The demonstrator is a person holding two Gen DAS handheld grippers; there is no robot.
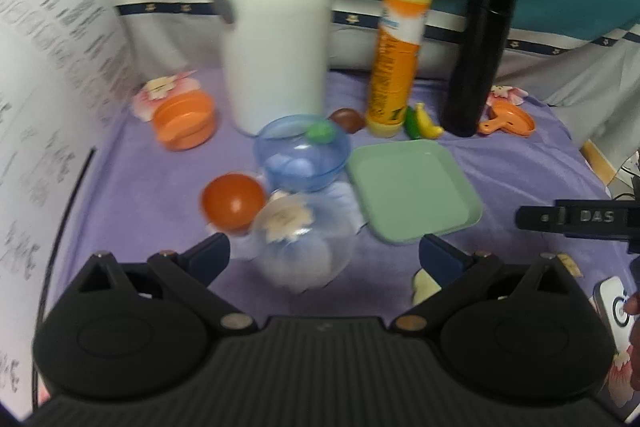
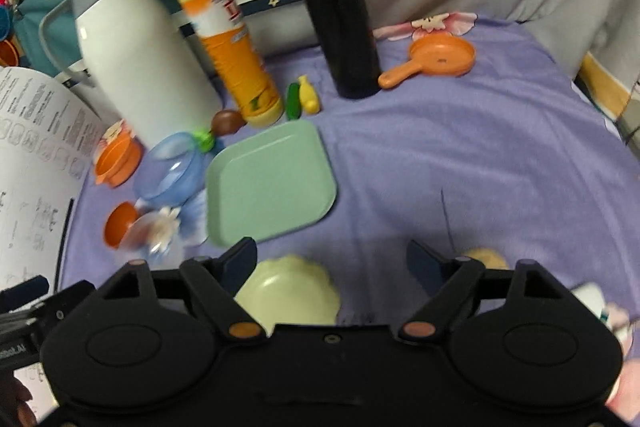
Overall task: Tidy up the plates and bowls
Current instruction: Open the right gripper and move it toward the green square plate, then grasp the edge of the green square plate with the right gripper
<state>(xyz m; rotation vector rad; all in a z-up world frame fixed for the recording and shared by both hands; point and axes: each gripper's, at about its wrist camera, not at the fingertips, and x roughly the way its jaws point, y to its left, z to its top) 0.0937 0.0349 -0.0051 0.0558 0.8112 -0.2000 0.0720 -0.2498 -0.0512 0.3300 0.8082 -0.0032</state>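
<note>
Two sets of tongs are released and empty. From the left, the orange bowl (image 1: 234, 203), the blue bowl (image 1: 302, 155) and the clear bowl (image 1: 304, 251) (blurred) are clustered beside the green plate (image 1: 412, 187) on the purple-covered table (image 2: 480, 155). The left tongs (image 1: 324, 255) should be lowered squarely over one rim. The right tongs (image 2: 332, 261) hang above the yellow dish (image 2: 292, 291).
</note>
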